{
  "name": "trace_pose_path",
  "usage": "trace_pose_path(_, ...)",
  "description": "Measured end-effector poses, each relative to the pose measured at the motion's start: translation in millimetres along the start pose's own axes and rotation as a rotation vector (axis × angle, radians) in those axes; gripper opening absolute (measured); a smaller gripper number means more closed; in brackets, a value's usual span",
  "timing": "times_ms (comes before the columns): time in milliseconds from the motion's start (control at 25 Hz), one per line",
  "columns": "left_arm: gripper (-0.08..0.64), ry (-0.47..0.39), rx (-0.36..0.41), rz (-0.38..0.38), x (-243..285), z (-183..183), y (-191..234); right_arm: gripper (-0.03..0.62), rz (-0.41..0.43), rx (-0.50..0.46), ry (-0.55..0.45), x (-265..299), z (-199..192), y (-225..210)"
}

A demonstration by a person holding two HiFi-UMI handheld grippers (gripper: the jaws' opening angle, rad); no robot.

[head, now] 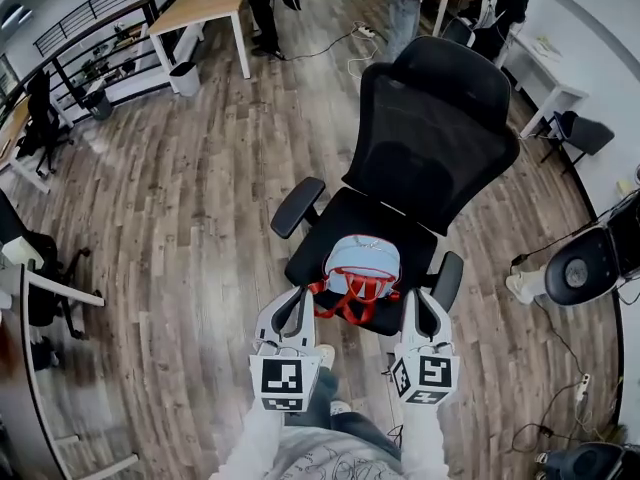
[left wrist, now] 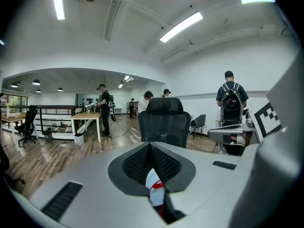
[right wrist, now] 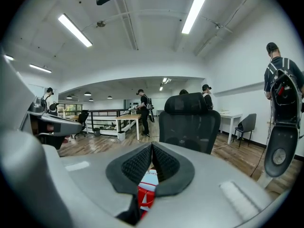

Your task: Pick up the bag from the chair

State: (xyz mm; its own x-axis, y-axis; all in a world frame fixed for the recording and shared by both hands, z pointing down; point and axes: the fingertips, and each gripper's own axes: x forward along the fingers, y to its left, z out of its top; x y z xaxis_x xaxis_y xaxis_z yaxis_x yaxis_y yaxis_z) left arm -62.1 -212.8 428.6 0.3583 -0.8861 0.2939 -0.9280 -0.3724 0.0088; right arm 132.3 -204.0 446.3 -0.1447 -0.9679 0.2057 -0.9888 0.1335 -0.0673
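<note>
— What is lying under everything here?
— A wooden plank floor [head: 200, 188] is stretching across the room, and cables [head: 320, 49] are trailing over it.
— And the furniture?
— A wooden table [head: 205, 8] is standing by a black railing [head: 90, 13], with 1 white bin [head: 184, 78] near it. Long ceiling lights [right wrist: 194, 8] are shining above white walls [left wrist: 209, 75].

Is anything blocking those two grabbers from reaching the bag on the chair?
Nothing visible does. The bag lies open on the chair seat, with the left gripper and right gripper just before it; the armrests stand aside.
</note>
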Motion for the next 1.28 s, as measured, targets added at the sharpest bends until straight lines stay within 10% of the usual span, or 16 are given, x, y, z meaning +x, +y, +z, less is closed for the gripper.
trace_pose_path(840, 0.008, 0.22, 0.026, -0.136, 86.7, -131.8, -0.6, 0.044, -0.027, 0.034, 0.225, 50.9, -131.6, -41.7)
trace_pose_path(1280, 0.05, 0.357, 0.024, -0.26, 111.0, -248.3, -19.8, 0.14, 0.188, 0.046, 0.45, 66.4, -253.1, -28.2)
